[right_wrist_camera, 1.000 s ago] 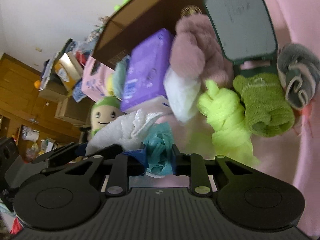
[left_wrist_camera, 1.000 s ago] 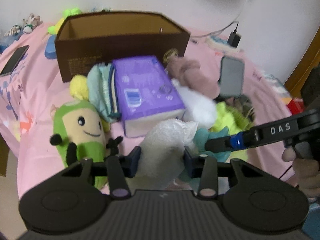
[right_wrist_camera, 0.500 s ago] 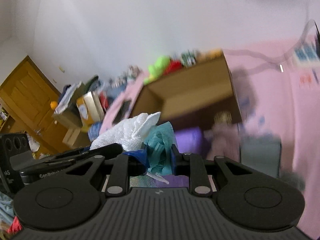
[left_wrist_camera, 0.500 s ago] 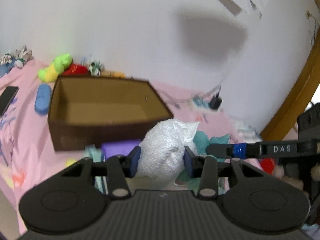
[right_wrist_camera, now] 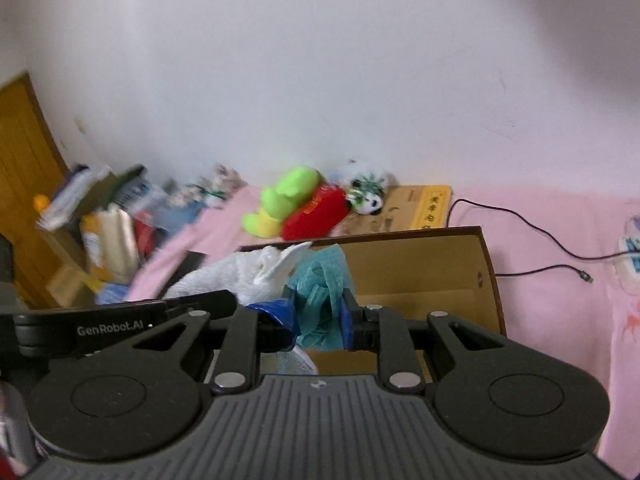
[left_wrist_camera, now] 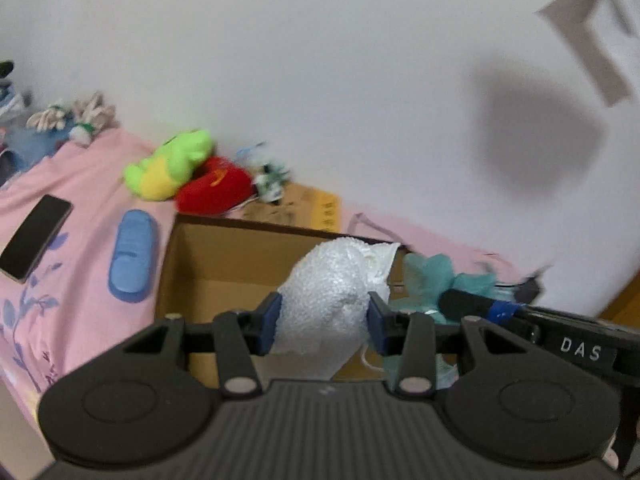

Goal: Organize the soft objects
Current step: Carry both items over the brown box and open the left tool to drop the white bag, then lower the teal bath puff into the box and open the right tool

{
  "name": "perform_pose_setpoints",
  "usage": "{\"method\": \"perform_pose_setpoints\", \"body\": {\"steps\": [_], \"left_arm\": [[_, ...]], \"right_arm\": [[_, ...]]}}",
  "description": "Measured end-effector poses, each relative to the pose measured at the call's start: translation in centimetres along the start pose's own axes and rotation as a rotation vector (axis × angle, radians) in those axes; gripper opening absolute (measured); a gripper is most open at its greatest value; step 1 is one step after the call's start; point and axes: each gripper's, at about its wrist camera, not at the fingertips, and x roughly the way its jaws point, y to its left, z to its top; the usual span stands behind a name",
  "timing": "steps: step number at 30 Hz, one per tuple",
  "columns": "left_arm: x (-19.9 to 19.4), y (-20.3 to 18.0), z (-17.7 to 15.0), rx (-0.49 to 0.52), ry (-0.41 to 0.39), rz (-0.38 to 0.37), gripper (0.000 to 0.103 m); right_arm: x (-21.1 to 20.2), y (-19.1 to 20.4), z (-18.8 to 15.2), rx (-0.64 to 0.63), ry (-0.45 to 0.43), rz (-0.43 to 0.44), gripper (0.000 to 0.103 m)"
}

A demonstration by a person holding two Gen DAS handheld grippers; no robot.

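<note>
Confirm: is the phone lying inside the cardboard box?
No, the phone lies on the pink bedsheet, left of the cardboard box.

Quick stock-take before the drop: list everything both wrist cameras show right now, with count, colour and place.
cardboard box: 1, brown, open, on the bed ahead of both grippers
white towel: 1, white, in the left hand-held gripper, in front of the box
mesh puff: 1, teal, in the right hand-held gripper
plush toy: 1, green and yellow, by the wall
red plush: 1, red, beside the green one
panda toy: 1, black and white, next to the red plush
phone: 1, black, on the sheet left of the box
blue case: 1, blue, between phone and box
cable: 1, black, right of the box
bed sheet: 1, pink
left hand-held gripper: 1, black, shut on towel
right hand-held gripper: 1, black, shut on puff
</note>
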Motion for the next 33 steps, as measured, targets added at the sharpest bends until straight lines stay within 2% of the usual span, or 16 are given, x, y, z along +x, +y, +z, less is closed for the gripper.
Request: {"method": "perform_pose_setpoints", "body": {"steps": [4,9,13,17,22,26,28,33], "left_arm": [[4.0,2.0,0.2,-0.020,0.062,0.052,0.044],[7.4,4.0,-0.4,-0.010,0.113,0.181,0.044],[9.0,5.0,-0.8,-0.008,0.161,0.212,0.046],[9.6,4.9,-0.8,0.020,0.162,0.240,0.048],[9.4,4.3,-0.3,0.058,0.134,0.277,0.051],[9.5,4.6,-0.2,0.064,0.140,0.298,0.054],[9.4,4.7,-0.2,0.062,0.135,0.294,0.058],[8.3,4.3,0.1,0.079,0.107,0.302,0.059]], "right_arm": [[3.7,0.0,-0.3,-0.018,0.041,-0.047,0.002],[7.0,-0.5,-0.5,0.001,0.097,-0.106,0.002],[9.2,-0.3,-0.5,0.019,0.139,-0.114,0.003],[10.9,0.1,-0.7,0.028,0.154,-0.148,0.007],[11.7,0.5,-0.9,0.037,0.141,-0.208,0.011],[11.0,0.4,-0.9,0.058,0.084,-0.247,0.013],[10.5,0.3,-0.7,0.063,0.060,-0.223,0.014],[8.0,0.1,-0.3,0.135,-0.029,-0.174,0.015]]}}
